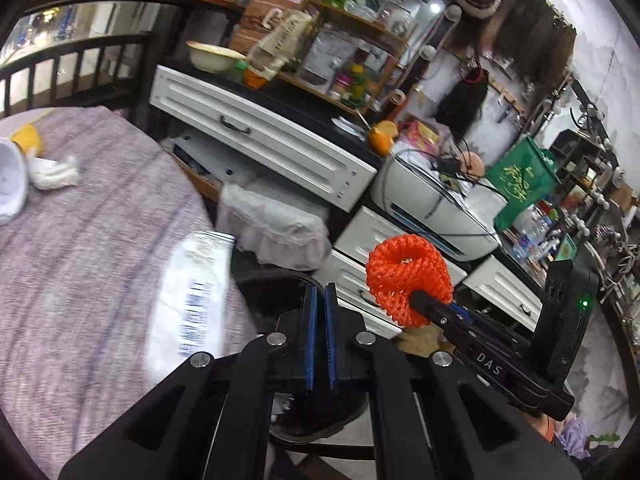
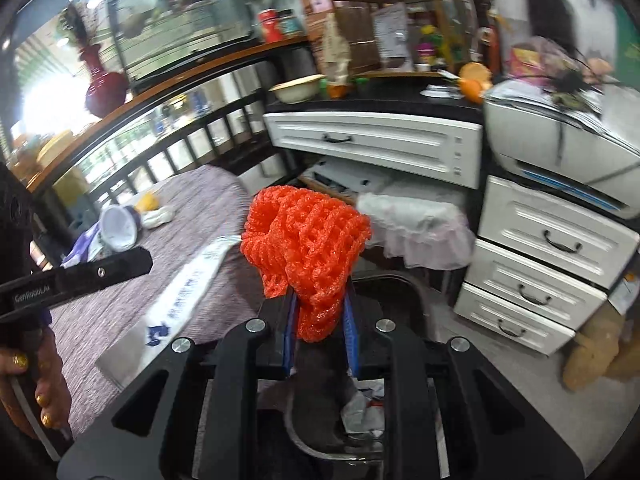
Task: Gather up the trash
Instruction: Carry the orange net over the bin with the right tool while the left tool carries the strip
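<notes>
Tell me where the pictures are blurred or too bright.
Left wrist view: the white wrapper and purple tablecloth are smeared, the orange net sharp. Right wrist view: glare washes out the window; the drawers are soft.

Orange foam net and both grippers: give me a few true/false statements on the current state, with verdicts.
1. The right gripper is shut on the orange foam net. True.
2. The left gripper holds a tissue. False: its blue pads are closed together with nothing between them.
3. A dark bin sits below the right gripper, with crumpled trash already in it. True.
4. The purple tablecloth is bare. False: a flat white wrapper, a crumpled tissue and a tipped white cup lie on it.
5. The top white drawer hangs open. False: its front sits flush and closed.
</notes>
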